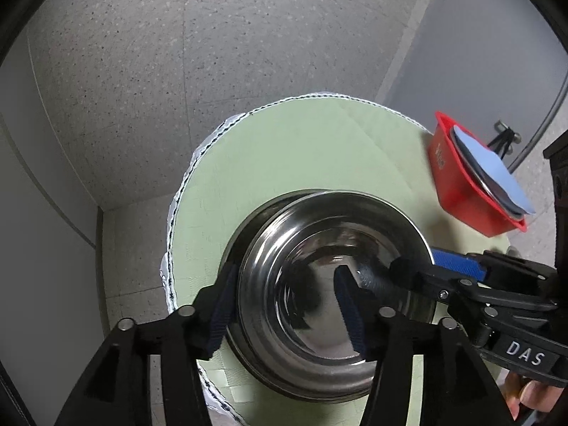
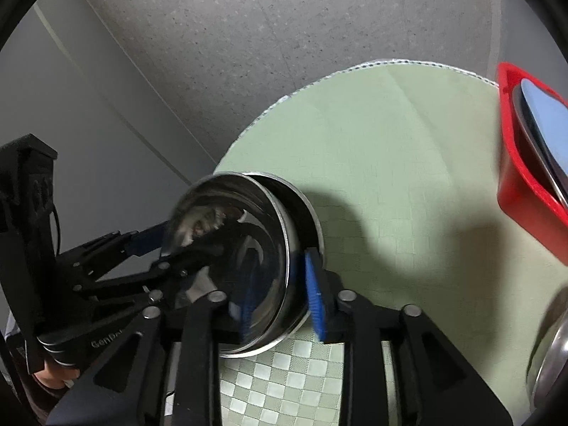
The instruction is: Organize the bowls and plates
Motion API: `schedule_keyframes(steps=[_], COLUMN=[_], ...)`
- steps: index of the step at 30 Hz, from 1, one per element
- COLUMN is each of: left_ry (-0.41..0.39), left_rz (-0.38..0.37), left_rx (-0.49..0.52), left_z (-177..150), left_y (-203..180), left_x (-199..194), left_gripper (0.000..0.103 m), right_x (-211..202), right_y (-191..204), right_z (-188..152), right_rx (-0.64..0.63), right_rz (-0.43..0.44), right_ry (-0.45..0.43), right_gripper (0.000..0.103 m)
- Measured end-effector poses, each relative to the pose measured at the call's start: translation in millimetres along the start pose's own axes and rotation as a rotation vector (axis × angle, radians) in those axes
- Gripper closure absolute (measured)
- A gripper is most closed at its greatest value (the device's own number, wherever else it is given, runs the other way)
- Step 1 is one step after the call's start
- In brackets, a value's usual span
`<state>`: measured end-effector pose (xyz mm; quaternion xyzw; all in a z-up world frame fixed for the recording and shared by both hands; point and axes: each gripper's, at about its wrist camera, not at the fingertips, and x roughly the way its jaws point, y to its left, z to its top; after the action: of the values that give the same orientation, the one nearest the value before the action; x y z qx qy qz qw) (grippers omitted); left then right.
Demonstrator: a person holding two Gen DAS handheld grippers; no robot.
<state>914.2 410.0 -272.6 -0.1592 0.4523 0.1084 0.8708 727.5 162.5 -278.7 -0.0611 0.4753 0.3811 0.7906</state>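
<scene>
Two nested steel bowls (image 1: 319,284) sit on a round table with a pale green cloth (image 1: 284,149). The upper bowl is tilted in the lower one (image 2: 305,209). My left gripper (image 1: 287,305) straddles the near-left rim, one finger outside, one inside. My right gripper (image 2: 280,294) straddles the right rim and shows in the left wrist view (image 1: 419,266) too. Both pairs of jaws stand wide about the rim; whether they press on it is unclear.
A red plastic bin (image 1: 461,177) with steel plates and a blue sheet stands at the table's far right, also in the right wrist view (image 2: 522,163). Another steel dish (image 2: 550,355) lies at the right edge. Speckled floor and a grey wall surround the table.
</scene>
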Motion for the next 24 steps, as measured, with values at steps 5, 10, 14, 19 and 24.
schedule_keyframes(steps=[5, 10, 14, 19, 24], left_ry=[-0.023, -0.066, -0.167, -0.206, -0.107], left_rz=[0.005, 0.06, 0.099, 0.021, -0.072], left_rx=[-0.051, -0.078, -0.054, 0.031, 0.104], left_z=[-4.6, -9.8, -13.4, -20.4, -34.9], left_y=[-2.1, -21.3, -64.8, -143.1, -217.7], left_x=[-10.8, -28.9, -53.4, -54.2, -15.0], left_gripper=[0.038, 0.037, 0.026, 0.022, 0.021], right_x=[-10.5, -30.2, -69.0, -118.0, -155.5], right_y=[-2.0, -20.1, -45.7, -94.8, -158.5], right_z=[2.5, -1.2, -6.9, -21.1, -42.0], right_rx=[-0.013, -0.012, -0.026, -0.005, 0.055], right_rz=[0.025, 0.034, -0.005, -0.085, -0.183], right_ry=[-0.033, -0.063, -0.124, -0.191, -0.226], right_gripper=[0.055, 0.05, 0.046, 0.044, 0.044])
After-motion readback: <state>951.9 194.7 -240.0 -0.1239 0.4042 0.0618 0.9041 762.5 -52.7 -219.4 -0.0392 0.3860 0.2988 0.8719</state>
